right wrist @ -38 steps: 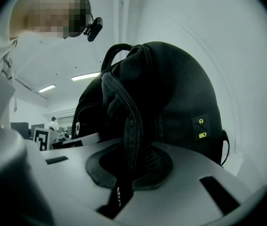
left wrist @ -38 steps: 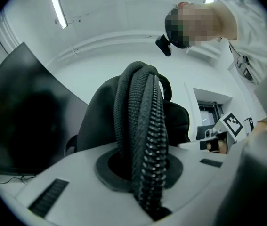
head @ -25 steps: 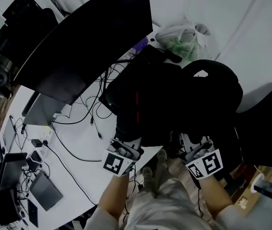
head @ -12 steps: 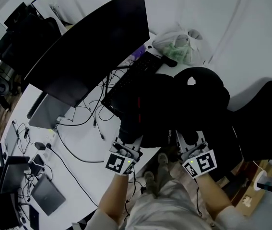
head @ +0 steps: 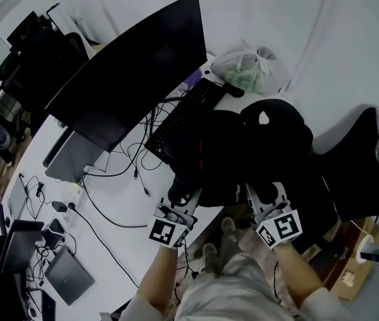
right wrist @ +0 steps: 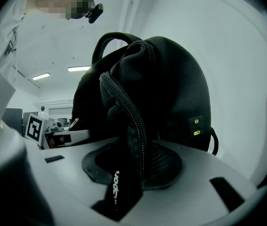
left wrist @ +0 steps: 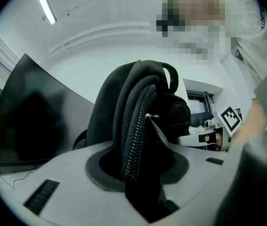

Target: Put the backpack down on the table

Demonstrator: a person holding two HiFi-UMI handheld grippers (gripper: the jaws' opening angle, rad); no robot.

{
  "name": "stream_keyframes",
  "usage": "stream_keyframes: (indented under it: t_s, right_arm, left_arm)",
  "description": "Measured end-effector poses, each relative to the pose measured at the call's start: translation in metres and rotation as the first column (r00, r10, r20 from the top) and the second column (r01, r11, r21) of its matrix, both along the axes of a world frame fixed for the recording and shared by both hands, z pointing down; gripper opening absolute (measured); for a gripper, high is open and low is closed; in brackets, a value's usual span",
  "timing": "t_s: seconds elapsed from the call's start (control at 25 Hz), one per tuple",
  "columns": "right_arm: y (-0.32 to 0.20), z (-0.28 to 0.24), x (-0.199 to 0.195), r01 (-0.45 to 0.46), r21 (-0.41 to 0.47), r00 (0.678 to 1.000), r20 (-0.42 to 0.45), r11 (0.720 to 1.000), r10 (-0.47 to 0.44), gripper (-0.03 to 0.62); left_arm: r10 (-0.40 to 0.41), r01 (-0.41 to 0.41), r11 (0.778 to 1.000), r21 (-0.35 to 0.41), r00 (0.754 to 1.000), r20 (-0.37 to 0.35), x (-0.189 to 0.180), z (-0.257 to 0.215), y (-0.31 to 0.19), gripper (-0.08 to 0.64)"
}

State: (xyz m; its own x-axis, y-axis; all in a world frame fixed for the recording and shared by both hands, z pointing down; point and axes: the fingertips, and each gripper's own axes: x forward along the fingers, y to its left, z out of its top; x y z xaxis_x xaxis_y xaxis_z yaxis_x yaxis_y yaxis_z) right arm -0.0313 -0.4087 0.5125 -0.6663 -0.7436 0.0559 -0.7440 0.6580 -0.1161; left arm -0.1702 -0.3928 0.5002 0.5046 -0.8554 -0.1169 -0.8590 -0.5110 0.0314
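White lettering is running along a black strap of the backpack, too cropped to read. Two small yellow-green symbols are showing on its side. One coded square marker and a second marker are facing up, bearing no letters.

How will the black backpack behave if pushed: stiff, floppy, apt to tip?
Likely floppy: the backpack creases at its zipper between the opening jaws of the left gripper. Probably won't roll: its broad soft body slumps on the table. Lying by the near edge, it might slide off.
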Motion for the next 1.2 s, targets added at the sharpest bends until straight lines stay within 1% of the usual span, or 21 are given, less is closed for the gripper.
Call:
stream_keyframes:
  t_s: [0.24,0.32,0.4,0.6,0.76,0.96,1.08,1.2]
  right_arm:
    - [0.012,-0.003,0.004,-0.012,0.011,1.0,-0.014,1.0,0.012,0.126]
    - [0.016,-0.005,0.005,-0.013,0.022,1.0,-0.018,1.0,0.014,0.142]
    - [0.02,-0.005,0.005,-0.008,0.035,0.999,-0.038,0.999,0.009,0.153]
    - [0.033,0.002,0.015,-0.02,0.038,0.998,-0.066,0.999,0.023,0.155]
    - [0.043,0.003,0.021,-0.04,0.035,0.997,-0.068,0.999,0.042,0.155]
    - [0.056,0.003,0.028,-0.058,0.036,0.996,-0.068,0.998,0.061,0.155]
    - [0.061,0.003,0.033,-0.07,0.033,0.995,-0.066,0.997,0.072,0.155]
    - [0.071,0.002,0.036,-0.074,0.038,0.995,-0.068,0.997,0.077,0.155]
  left_arm:
    - [0.004,-0.004,1.0,-0.017,1.0,0.01,0.001,0.002,0.011,0.133]
    - [0.01,-0.01,1.0,-0.011,1.0,0.006,0.002,0.003,0.016,0.133]
    - [0.008,-0.008,1.0,-0.014,1.0,0.008,0.001,0.003,0.019,0.139]
    - [-0.016,0.019,0.998,-0.053,0.999,0.052,-0.005,0.004,0.029,0.156]
    - [0.001,0.001,1.0,-0.028,0.998,0.06,-0.005,0.007,0.039,0.16]
    - [0.001,0.001,1.0,-0.031,0.998,0.062,-0.01,0.004,0.053,0.188]
    - [-0.016,0.019,0.999,-0.038,0.996,0.09,-0.018,0.006,0.061,0.2]
    - [-0.046,0.05,0.998,-0.046,0.995,0.089,-0.033,0.009,0.076,0.201]
